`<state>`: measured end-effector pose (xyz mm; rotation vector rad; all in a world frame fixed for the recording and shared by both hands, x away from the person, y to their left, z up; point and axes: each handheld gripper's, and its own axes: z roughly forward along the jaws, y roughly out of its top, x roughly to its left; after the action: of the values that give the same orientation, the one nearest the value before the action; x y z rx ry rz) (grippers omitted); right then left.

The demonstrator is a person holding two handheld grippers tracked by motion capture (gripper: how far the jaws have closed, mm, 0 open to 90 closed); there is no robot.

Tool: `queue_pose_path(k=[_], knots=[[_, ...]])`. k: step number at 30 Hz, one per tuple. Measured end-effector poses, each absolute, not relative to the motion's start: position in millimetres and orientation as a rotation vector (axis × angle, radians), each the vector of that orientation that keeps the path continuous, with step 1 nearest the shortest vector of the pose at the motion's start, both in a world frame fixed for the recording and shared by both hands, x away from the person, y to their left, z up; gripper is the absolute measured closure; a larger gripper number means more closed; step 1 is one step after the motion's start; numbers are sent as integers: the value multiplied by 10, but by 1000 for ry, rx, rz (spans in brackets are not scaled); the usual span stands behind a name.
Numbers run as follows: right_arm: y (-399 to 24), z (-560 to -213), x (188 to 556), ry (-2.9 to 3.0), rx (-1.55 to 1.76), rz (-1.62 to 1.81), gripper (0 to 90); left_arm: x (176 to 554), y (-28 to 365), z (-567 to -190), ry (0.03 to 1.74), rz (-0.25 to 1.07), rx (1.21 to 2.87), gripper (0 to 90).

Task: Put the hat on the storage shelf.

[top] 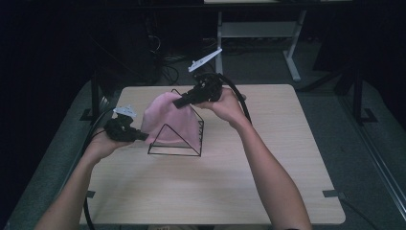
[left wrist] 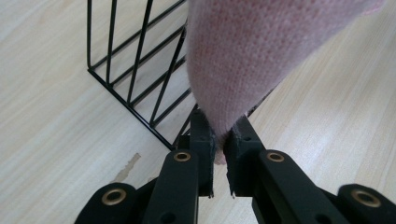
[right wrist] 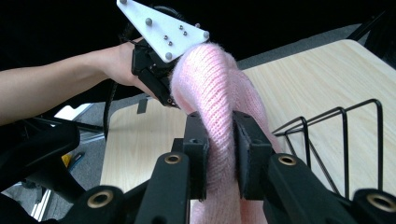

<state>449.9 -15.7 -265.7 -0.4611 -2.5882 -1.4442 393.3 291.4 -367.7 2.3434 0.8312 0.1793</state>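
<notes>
The pink knit [top: 168,120] is pinched by the left gripper [top: 141,136] and right gripper [top: 179,102] over the wire rack [top: 174,151].

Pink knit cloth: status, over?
Left claw shut on the pink knit cloth at its low edge. Right claw shut on its upper fold. Cloth draped over black wire rack on the table; nothing else near.

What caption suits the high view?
Both tongs, left and right, grip a pink knitted cloth over a black wire rack.
</notes>
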Motion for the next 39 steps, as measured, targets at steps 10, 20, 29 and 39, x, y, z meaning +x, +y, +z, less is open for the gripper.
queue_pose_path(k=[10,20,29,39], knots=[[-83,-2763,4484,-2598,-453,-1397,759,3936,2927,-3800,845,170,2366,825],[-65,-2880,4481,-2608,-453,-1352,745,3962,2934,-3932,865,136,2383,825],[-59,-2965,4479,-2616,-447,-1310,719,3986,2892,-4004,872,157,2436,825],[-53,-3017,4453,-2622,-462,-1265,695,4023,2873,-4083,893,174,2502,826]])
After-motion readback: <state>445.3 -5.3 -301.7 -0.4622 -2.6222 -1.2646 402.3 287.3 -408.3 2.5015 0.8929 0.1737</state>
